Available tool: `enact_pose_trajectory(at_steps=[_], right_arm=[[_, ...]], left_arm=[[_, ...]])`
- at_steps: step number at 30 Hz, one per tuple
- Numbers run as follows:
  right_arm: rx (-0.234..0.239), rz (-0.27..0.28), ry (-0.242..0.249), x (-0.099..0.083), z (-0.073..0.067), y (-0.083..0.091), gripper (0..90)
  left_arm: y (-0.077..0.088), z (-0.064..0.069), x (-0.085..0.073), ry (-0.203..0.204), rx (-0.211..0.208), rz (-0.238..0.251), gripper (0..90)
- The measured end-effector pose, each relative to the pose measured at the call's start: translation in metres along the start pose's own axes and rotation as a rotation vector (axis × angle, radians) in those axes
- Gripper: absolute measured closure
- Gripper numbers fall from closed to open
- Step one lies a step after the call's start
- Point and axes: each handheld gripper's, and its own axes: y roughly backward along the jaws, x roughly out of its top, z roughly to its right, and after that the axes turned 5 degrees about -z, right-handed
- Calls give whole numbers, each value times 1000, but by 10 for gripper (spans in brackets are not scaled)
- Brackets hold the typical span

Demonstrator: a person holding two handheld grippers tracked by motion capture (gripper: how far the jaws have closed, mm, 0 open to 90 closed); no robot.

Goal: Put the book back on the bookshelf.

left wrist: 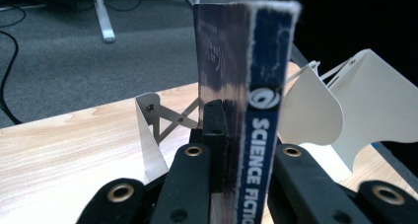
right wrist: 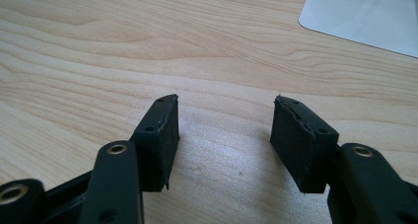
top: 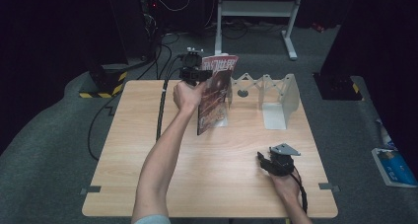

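Right gripper (top: 266, 161): at 5 o'clock on my table, resting low near the front edge, jaws spread apart with bare wood between them.
Table (top: 212, 184): light wood.
Left gripper (top: 203, 75): up at 12 o'clock, my jaws pinched on the spine edge of the science fiction magazine (left wrist: 259, 110).
Science fiction magazine: held upright, its lower edge at the table just left of centre, spine facing me.
Expanding white bookend rack (top: 276, 98): at 1 o'clock, just beside the magazine on its right.
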Motion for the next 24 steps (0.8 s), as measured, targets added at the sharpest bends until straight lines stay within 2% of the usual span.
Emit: enact_pose_trajectory(at_steps=[5, 20, 24], right_arm=[[0, 0, 2, 0, 0, 0, 439], [1, 0, -1, 0, 0, 0, 438], [0, 0, 0, 0, 0, 0, 437]], left_arm=[[1, 0, 0, -15, 2, -28, 818], [6, -8, -1, 10, -28, -145, 814], [8, -8, -1, 3, -30, -170, 813]])
